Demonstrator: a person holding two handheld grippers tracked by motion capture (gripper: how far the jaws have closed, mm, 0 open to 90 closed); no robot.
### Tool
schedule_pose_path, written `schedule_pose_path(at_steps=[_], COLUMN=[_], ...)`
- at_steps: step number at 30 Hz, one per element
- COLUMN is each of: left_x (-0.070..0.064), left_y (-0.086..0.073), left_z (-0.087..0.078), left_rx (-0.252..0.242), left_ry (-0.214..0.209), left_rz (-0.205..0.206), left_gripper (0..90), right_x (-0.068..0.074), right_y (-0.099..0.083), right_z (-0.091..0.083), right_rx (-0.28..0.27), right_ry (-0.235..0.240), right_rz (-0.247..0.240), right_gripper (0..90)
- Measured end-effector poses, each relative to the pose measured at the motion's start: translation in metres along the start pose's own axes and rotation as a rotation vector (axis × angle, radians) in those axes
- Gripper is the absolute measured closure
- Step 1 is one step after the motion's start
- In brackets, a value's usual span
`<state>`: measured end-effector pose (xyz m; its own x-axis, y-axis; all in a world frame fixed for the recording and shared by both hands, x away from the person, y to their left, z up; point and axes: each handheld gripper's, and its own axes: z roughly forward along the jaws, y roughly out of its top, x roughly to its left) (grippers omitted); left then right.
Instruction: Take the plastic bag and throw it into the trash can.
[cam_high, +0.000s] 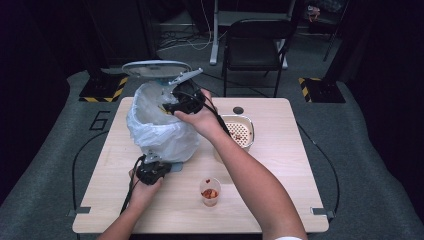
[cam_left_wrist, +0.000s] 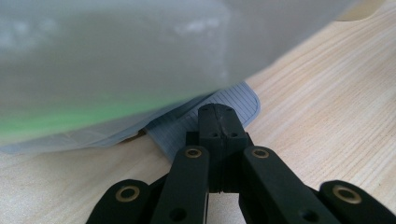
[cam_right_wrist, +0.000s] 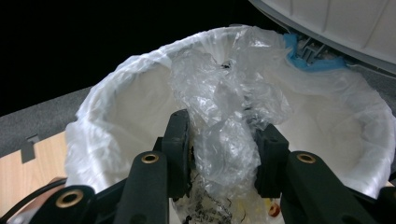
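A small bin lined with a white bag (cam_high: 160, 127) stands at the table's left, its grey lid (cam_high: 155, 68) tipped up. Over the bin's open mouth, my right gripper (cam_high: 172, 105) is shut on a crumpled piece of clear plastic film (cam_right_wrist: 224, 116). In the right gripper view the film bulges between the jaws (cam_right_wrist: 224, 135) above the liner (cam_right_wrist: 116, 112). At the bin's foot, my left gripper (cam_high: 152, 167) is shut with nothing in it. Its tips (cam_left_wrist: 216, 116) rest on the grey ribbed pedal (cam_left_wrist: 243, 100) that sticks out from under the bin.
A clear cup with red pieces (cam_high: 210, 191) stands near the table's front middle. A white perforated basket (cam_high: 239, 131) sits right of the bin, under my right forearm. A dark chair (cam_high: 257, 40) stands beyond the far edge. The lid's blue hinge (cam_right_wrist: 303, 58) shows at the bin's rim.
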<state>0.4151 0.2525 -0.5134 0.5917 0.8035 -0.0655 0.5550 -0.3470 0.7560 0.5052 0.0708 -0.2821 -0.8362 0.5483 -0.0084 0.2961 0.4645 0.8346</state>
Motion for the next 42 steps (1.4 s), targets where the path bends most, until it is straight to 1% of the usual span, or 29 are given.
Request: schedule_pose_path(at_steps=[1, 3, 4, 5, 10, 11, 15, 16, 18, 19, 21, 22, 23, 24, 25, 27, 28, 29, 30, 31, 32, 35, 37, 39, 40, 41, 42], left_x=[0.0, 0.0, 0.0, 0.0, 0.0, 0.0, 0.0, 0.001, 0.0, 0.0, 0.001, 0.001, 0.0, 0.0, 0.001, 0.001, 0.001, 0.001, 0.001, 0.001, 0.001, 0.001, 0.001, 0.001, 0.001, 0.001, 0.002], left_y=[0.0, 0.0, 0.0, 0.0, 0.0, 0.0, 0.0, 0.0, 0.0, 0.0, 0.0, 0.0, 0.0, 0.0, 0.0, 0.0, 0.0, 0.0, 0.0, 0.0, 0.0, 0.0, 0.0, 0.0, 0.0, 0.0, 0.0], left_z=[0.0, 0.0, -0.001, -0.001, 0.0, -0.001, -0.001, -0.002, -0.002, -0.001, -0.002, -0.002, -0.001, -0.001, -0.002, -0.002, -0.002, -0.002, -0.002, -0.002, -0.002, -0.002, -0.002, -0.002, -0.002, -0.002, -0.001], left_rx=[0.0, -0.001, 0.006, 0.007, -0.002, 0.009, 0.007, 0.016, 0.016, 0.009, 0.016, 0.015, 0.007, 0.007, 0.015, 0.015, 0.014, 0.014, 0.013, 0.015, 0.015, 0.017, 0.015, 0.023, 0.023, 0.018, 0.017], left_ry=[0.001, 0.001, 0.001, 0.001, 0.001, -0.006, 0.0, 0.0, 0.001, 0.0, 0.0, 0.0, 0.0, 0.001, 0.0, -0.001, -0.002, -0.002, -0.005, -0.005, -0.005, -0.005, -0.01, -0.012, -0.012, -0.016, -0.015], left_rz=[-0.002, -0.005, 0.004, 0.004, -0.004, -0.005, -0.003, 0.008, 0.009, 0.0, 0.008, 0.005, -0.003, -0.003, 0.006, 0.005, 0.004, 0.004, 0.002, 0.003, 0.002, 0.0, -0.001, -0.009, -0.009, -0.002, 0.0], left_gripper=[90.0, 90.0, 90.0, 90.0, 90.0, 90.0, 90.0, 90.0, 90.0, 90.0, 90.0, 90.0, 90.0, 90.0, 90.0, 90.0, 90.0, 90.0, 90.0, 90.0, 90.0, 90.0, 90.0, 90.0, 90.0, 90.0, 90.0], right_x=[-0.001, -0.002, -0.002, -0.002, -0.004, -0.005, -0.004, -0.002, -0.001, -0.001, 0.001, 0.001, 0.001, 0.001, 0.001, 0.002, 0.002, 0.002, 0.001, 0.002, 0.001, 0.0, 0.0, 0.0, 0.001, 0.001, 0.001], right_y=[0.001, 0.001, 0.001, 0.001, 0.002, 0.003, 0.006, 0.008, 0.009, 0.009, 0.01, 0.011, 0.012, 0.012, 0.012, 0.012, 0.012, 0.012, 0.011, 0.01, 0.01, 0.01, 0.01, 0.008, 0.008, 0.008, 0.008], right_z=[0.003, 0.006, 0.007, 0.007, 0.011, 0.013, 0.017, 0.02, 0.021, 0.023, 0.026, 0.029, 0.03, 0.032, 0.033, 0.036, 0.037, 0.037, 0.037, 0.036, 0.035, 0.033, 0.03, 0.025, 0.022, 0.018, 0.015], right_rx=[0.0, -0.004, -0.004, -0.003, -0.001, -0.005, -0.002, 0.0, 0.009, 0.009, 0.012, 0.007, 0.007, 0.005, 0.011, 0.023, 0.021, 0.021, 0.012, 0.015, 0.006, 0.002, 0.01, 0.014, 0.008, 0.0, -0.004], right_ry=[-0.007, -0.007, -0.006, -0.007, -0.022, -0.028, -0.037, -0.04, -0.042, -0.048, -0.057, -0.072, -0.074, -0.071, -0.068, -0.07, -0.081, -0.081, -0.084, -0.094, -0.1, -0.096, -0.093, -0.082, -0.083, -0.082, -0.072], right_rz=[0.007, 0.009, 0.012, 0.017, 0.028, 0.026, 0.026, 0.02, 0.018, 0.006, 0.011, 0.006, 0.005, 0.007, 0.018, 0.036, 0.037, 0.037, 0.034, 0.054, 0.051, 0.047, 0.054, 0.027, 0.032, 0.014, 0.012], right_gripper=[63.8, 63.8, 63.8, 63.8, 63.6, 63.6, 63.6, 63.5, 63.3, 63.1, 62.4, 60.5, 59.1, 55.6, 50.3, 37.6, 33.0, 33.0, 27.6, 18.1, 15.8, 14.5, 14.8, 20.8, 23.9, 27.4, 30.7])
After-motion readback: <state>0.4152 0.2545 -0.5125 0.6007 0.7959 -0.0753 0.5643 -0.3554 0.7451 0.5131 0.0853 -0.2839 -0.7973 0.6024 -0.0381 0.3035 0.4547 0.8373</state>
